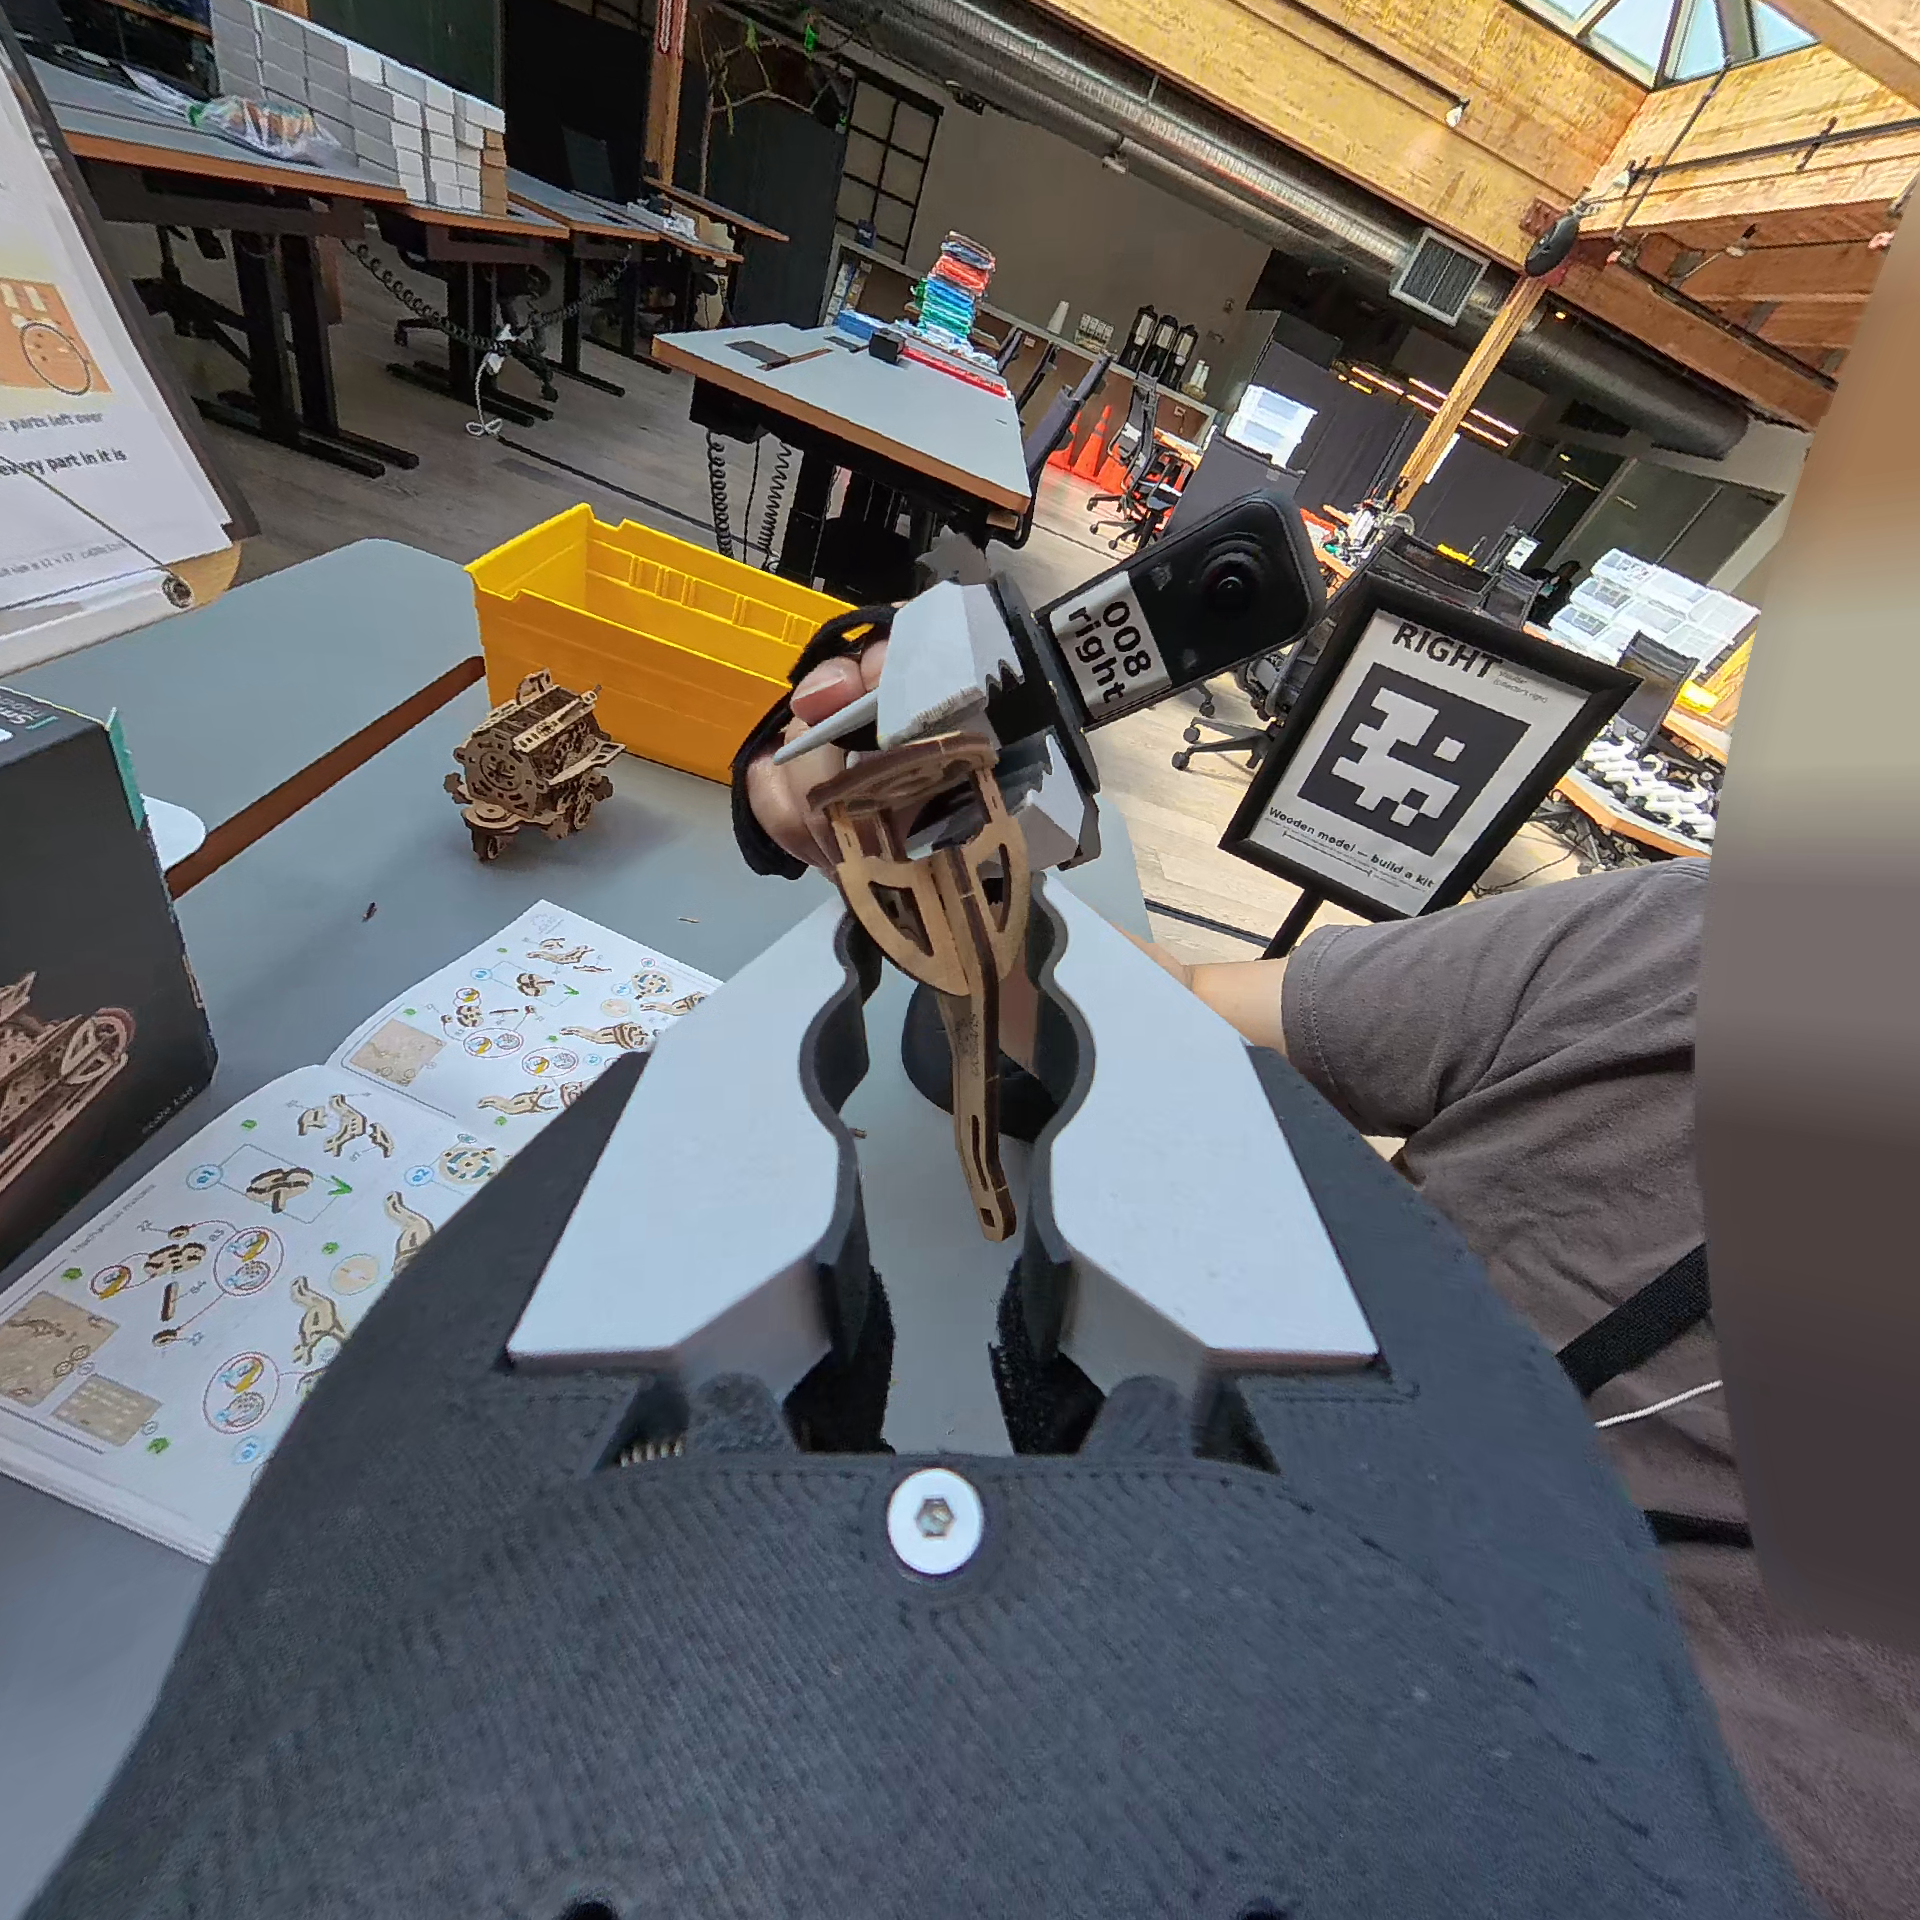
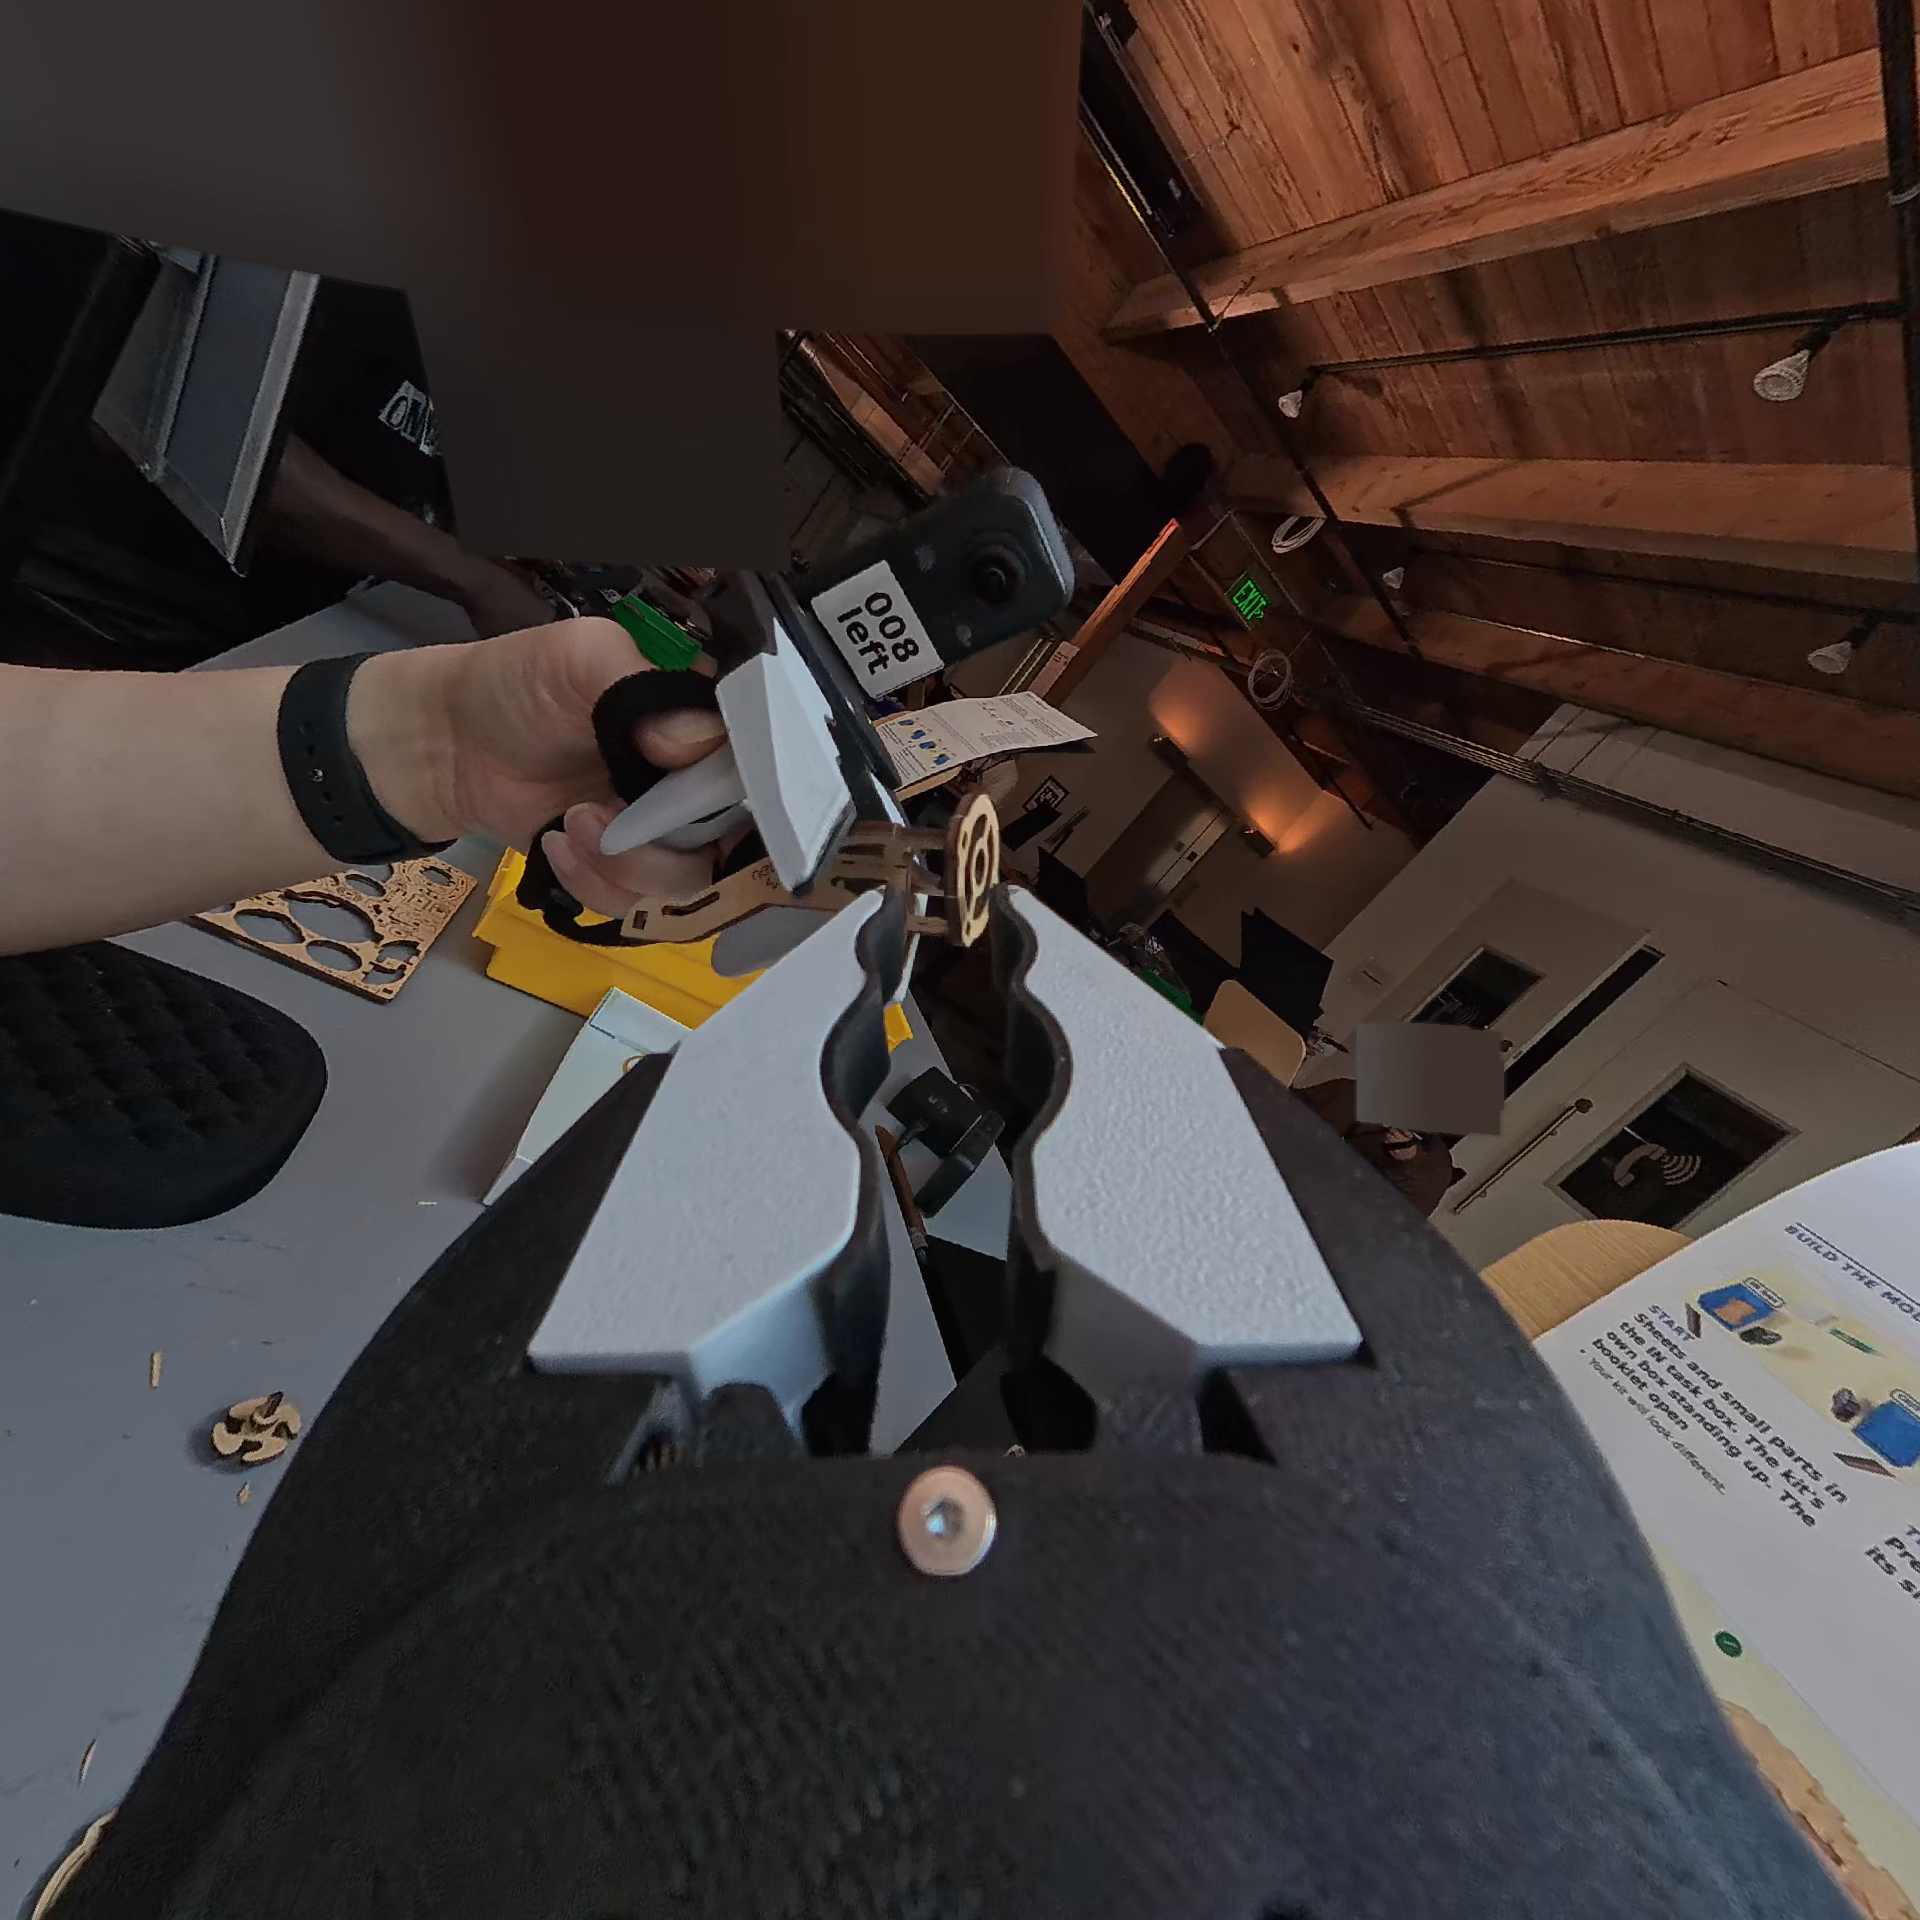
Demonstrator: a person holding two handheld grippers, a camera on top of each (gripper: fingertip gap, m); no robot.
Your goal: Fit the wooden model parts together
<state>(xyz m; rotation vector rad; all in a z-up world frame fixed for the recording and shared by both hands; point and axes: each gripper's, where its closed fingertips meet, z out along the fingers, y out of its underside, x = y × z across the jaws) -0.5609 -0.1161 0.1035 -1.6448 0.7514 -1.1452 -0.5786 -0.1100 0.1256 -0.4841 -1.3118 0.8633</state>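
Observation:
A wooden sub-assembly (image 1: 940, 935) with a fan-shaped head and a long slotted handle is held in the air between both grippers. My left gripper (image 1: 945, 925) is shut on its fan-shaped head, and the handle points back between my fingers. My right gripper (image 1: 956, 769) faces me and grips the top end of the assembly. In the right wrist view, my right gripper (image 2: 940, 909) is shut at the round perforated disc end (image 2: 977, 868). The left gripper (image 2: 821, 831) clamps the slotted arm (image 2: 686, 914) from the left.
On the grey table (image 1: 312, 665) are a yellow bin (image 1: 644, 623), a built wooden model (image 1: 530, 758), an open instruction booklet (image 1: 364, 1143) and a dark kit box (image 1: 83, 987). A punched plywood sheet (image 2: 343, 925), a small wooden gear (image 2: 255, 1429) and a black pad (image 2: 135, 1091) lie on the left. My two grippers' fingertips are within a few centimetres of each other.

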